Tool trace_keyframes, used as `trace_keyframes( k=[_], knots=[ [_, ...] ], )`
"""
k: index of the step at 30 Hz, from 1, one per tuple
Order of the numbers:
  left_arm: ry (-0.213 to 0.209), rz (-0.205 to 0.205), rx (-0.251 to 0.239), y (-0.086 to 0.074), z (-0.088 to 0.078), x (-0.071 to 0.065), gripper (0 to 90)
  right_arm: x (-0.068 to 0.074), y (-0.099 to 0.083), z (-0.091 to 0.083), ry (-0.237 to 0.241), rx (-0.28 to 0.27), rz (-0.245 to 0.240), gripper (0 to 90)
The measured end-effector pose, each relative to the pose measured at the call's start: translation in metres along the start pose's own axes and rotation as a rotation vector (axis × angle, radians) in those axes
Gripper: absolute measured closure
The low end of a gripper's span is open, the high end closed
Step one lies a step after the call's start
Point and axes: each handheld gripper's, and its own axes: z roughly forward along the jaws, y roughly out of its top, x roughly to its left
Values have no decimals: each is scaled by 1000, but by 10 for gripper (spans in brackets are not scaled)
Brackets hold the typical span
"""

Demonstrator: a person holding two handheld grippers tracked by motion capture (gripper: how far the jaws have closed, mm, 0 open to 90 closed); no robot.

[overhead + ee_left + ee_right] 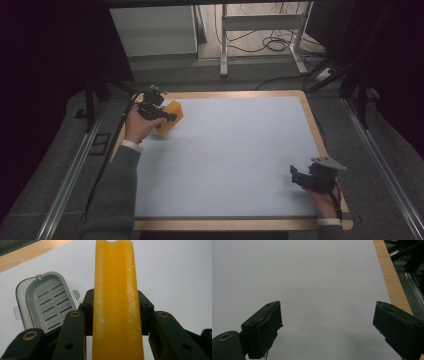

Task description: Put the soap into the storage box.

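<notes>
From above, my left gripper (167,117) sat near the far left corner of the mat (230,150), clamped on an orange bar (170,118) that I judged to be soap. My right gripper (296,175) rested near the mat's near right corner, well apart from the bar.

Looking along my left gripper (117,322), both jaws pressed the bar's (115,300) flat sides, so it stood upright between them. A grey dish (43,302) with a slotted floor lay on the mat just beside it, toward the wooden edge (27,253).

Along my right gripper (327,330), the jaws stood wide apart with nothing between them, bare mat (312,277) ahead.

I took the step to be carrying the bar to the dish. Next I would have to swing the bar over the slots, lower it flat, then let go.
</notes>
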Motion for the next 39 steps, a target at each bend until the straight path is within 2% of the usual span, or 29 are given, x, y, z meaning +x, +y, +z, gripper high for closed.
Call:
trace_keyframes(
  k=[8, 12, 16, 20, 22, 29, 39],
  knots=[
    [11, -20, 8, 4, 6, 8, 612, -1, -1, 1, 0, 5, 0, 86],
    [13, -46, 3, 6, 7, 15, 612, -1, -1, 1, 1, 6, 1, 86],
    [27, -68, 3, 6, 7, 22, 612, -1, -1, 1, 1, 8, 2, 86],
    [61, -85, -3, 6, 7, 30, 612, -2, -1, 2, -2, 7, 3, 86],
    [66, -100, -5, 6, 7, 34, 612, -2, -1, 1, -1, 7, 6, 87],
    [88, -111, -28, 8, 8, 39, 612, -2, -2, 2, -6, 12, 10, 86],
    [103, -151, -17, 8, 19, 54, 612, -4, -3, 3, -8, 17, 16, 86]
  ],
)
